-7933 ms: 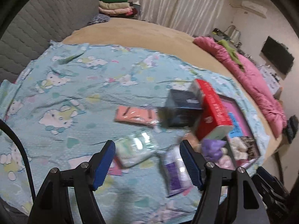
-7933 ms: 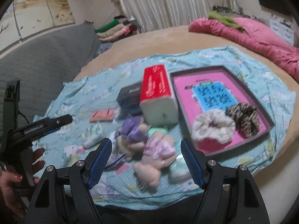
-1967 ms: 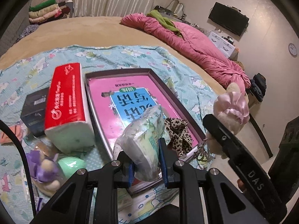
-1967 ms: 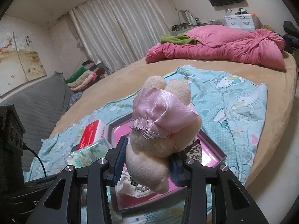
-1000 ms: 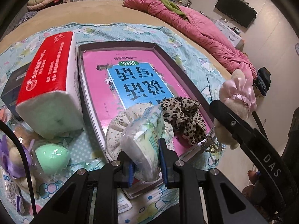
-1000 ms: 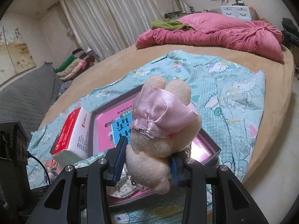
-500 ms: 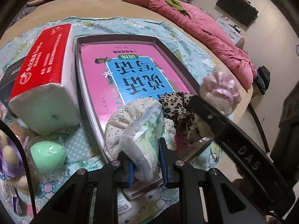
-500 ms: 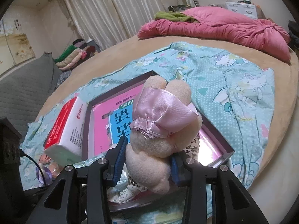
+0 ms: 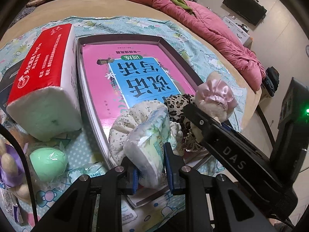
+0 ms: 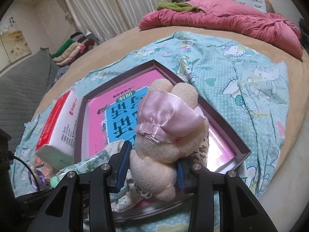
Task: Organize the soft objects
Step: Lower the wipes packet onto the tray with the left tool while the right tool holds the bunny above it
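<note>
My left gripper (image 9: 151, 166) is shut on a white tissue pack (image 9: 149, 145) with a green print, held over the near end of the dark tray (image 9: 119, 37). The tray holds a pink and blue book (image 9: 125, 73), a white floral scrunchie (image 9: 123, 127) and a leopard scrunchie (image 9: 178, 102). My right gripper (image 10: 151, 166) is shut on a beige plush toy in a pink satin dress (image 10: 166, 123), hanging above the tray's (image 10: 227, 129) near right corner. That plush (image 9: 216, 98) and the right gripper's finger show at the right of the left wrist view.
A red tissue box (image 9: 42, 77) lies left of the tray on the blue cartoon sheet (image 10: 241, 67). A green sponge egg (image 9: 48, 161) in wrap and a purple plush (image 9: 9, 160) lie near it. A pink duvet (image 10: 222, 17) is heaped at the bed's far side.
My right gripper has come down and in over the tray's near right corner with the plush. The left gripper has kept still with the tissue pack.
</note>
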`<state>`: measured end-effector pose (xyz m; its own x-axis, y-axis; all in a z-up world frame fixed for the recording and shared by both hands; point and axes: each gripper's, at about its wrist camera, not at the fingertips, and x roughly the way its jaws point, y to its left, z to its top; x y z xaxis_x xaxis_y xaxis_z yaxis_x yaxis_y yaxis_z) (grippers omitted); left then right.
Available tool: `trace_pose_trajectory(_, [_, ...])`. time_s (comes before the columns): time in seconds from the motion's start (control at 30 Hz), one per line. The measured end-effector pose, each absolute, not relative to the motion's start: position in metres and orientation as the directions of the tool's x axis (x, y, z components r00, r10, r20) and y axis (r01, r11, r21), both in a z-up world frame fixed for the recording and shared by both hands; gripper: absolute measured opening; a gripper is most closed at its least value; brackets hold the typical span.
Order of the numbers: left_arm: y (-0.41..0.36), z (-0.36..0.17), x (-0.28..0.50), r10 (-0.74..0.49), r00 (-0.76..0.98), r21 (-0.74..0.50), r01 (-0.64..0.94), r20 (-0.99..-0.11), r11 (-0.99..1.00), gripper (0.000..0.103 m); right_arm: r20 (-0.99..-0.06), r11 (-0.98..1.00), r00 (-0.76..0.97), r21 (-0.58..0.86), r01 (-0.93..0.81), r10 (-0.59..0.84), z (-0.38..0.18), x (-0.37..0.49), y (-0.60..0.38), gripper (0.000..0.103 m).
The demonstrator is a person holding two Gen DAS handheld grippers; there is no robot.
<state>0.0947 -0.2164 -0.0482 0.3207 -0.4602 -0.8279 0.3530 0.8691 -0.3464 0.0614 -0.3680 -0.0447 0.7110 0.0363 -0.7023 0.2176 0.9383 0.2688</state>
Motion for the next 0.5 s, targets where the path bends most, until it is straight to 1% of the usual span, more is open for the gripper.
trace_pose_trajectory(0.5, [-0.2165,-0.0486,0.0968,-0.464,0.315,-0.352,0.353,-0.828,0.867,0.023,-0.697,0.926,0.715,0.299,0.23,0.048,-0.048,0.0581,-0.373,0.049])
